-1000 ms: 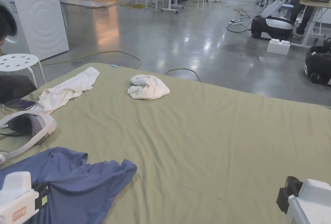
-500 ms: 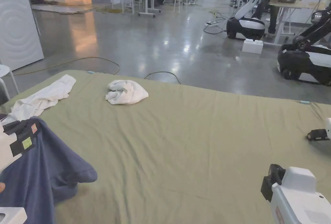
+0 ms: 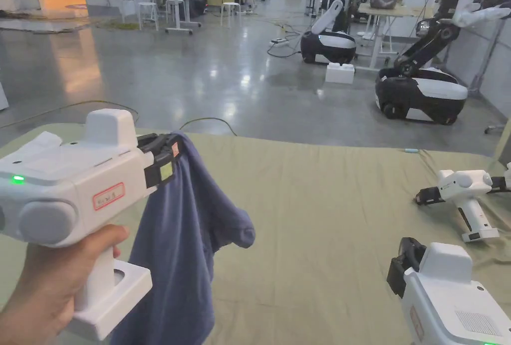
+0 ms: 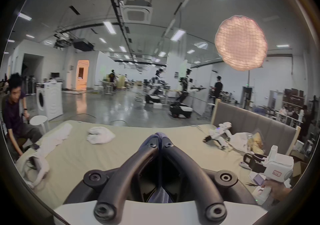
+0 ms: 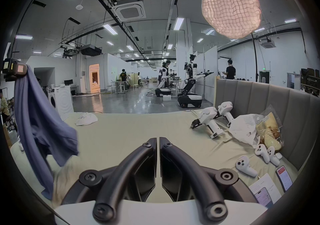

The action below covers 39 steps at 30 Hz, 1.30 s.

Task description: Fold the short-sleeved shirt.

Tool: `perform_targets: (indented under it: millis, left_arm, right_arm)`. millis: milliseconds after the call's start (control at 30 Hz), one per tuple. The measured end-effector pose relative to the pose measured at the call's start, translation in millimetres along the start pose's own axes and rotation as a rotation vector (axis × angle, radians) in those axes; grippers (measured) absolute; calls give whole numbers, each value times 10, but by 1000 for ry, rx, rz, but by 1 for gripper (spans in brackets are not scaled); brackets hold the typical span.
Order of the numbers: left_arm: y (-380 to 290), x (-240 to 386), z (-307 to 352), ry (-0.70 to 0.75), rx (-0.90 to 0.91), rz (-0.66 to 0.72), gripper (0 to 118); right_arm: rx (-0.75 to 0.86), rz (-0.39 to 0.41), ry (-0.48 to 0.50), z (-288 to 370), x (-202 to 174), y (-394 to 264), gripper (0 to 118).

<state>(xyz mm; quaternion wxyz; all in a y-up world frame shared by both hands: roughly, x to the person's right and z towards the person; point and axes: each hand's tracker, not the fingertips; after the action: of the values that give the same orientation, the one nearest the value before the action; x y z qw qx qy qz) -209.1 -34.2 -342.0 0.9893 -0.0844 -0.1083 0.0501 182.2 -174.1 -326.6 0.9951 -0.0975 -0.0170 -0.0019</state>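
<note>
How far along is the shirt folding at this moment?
Done: the left gripper has pinched the blue shirt and lifted it off the green sheet, its jaws closed on the fabric. In hand: the shirt hangs bunched from that one grip. The right gripper is shut and holds nothing. Left: spreading the shirt flat and every fold; no fold is visible.

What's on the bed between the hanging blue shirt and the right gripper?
Nothing: bare green sheet separates the blue shirt from the right gripper, per the head view.
</note>
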Motion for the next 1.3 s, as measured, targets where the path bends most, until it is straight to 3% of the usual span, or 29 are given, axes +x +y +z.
perform_targets:
  millis: [300,600,667,733,833,1100,1300]
  left_arm:
    - [-655,1151,-827,-266,-193,12,0]
    - [-1554,1554,-1073,-324,-373,17,3]
    - [-1612,1518,-1040,-323,-386,32,26]
    - [-1623,1466,-946,-327,-384,37,57]
    - [-1535,1291,-750,-318,-306,30,81]
    - [-1336,540,-358,-64,-126,41,79]
    - [-1256,151,-144,111,-100,22,59]
  right_arm:
    - [-11,-17,-77,110,393,-73,2]
    - [-65,-25,-106,134,549,-241,2]
    - [-75,-27,-102,128,547,-259,2]
    - [-85,-23,-91,123,534,-266,2]
    - [-86,-14,-65,116,483,-248,2]
    - [-39,0,10,82,170,-36,2]
    - [-6,10,47,48,-74,102,2]
